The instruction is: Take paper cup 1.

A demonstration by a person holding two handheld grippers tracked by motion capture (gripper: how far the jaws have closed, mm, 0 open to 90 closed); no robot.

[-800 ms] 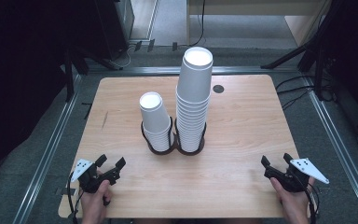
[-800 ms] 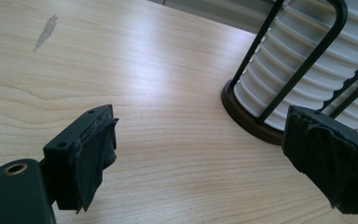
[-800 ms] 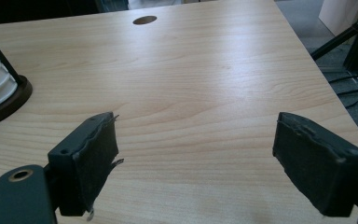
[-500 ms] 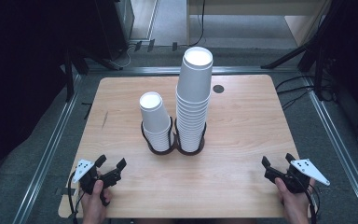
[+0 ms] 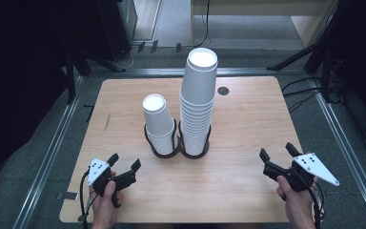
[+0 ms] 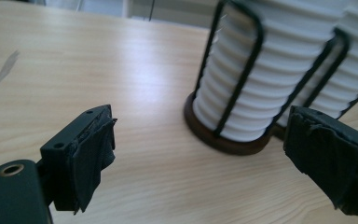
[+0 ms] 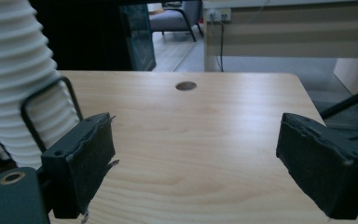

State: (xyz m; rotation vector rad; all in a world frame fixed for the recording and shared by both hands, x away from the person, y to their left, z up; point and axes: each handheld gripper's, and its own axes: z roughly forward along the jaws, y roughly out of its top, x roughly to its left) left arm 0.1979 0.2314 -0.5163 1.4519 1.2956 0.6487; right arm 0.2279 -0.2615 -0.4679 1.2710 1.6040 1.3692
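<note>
Two stacks of white paper cups stand mid-table in a black wire holder [image 5: 177, 145]: a short stack [image 5: 158, 121] on the left and a tall stack [image 5: 198, 98] on the right. My left gripper [image 5: 124, 161] rests near the front left edge, open and holding nothing, its jaws pointing toward the short stack [image 6: 256, 88]. My right gripper [image 5: 279, 152] sits near the front right edge, open with nothing between its jaws; the tall stack [image 7: 16, 79] shows at the left of its view.
The wooden table [image 5: 248, 129] has a round cable hole [image 5: 223, 90] at the back right. Metal floor rails run along both sides. Black stands and cables lie beyond the table's right and back edges.
Both hands have shifted only slightly near the front edge. The cups stay in place.
</note>
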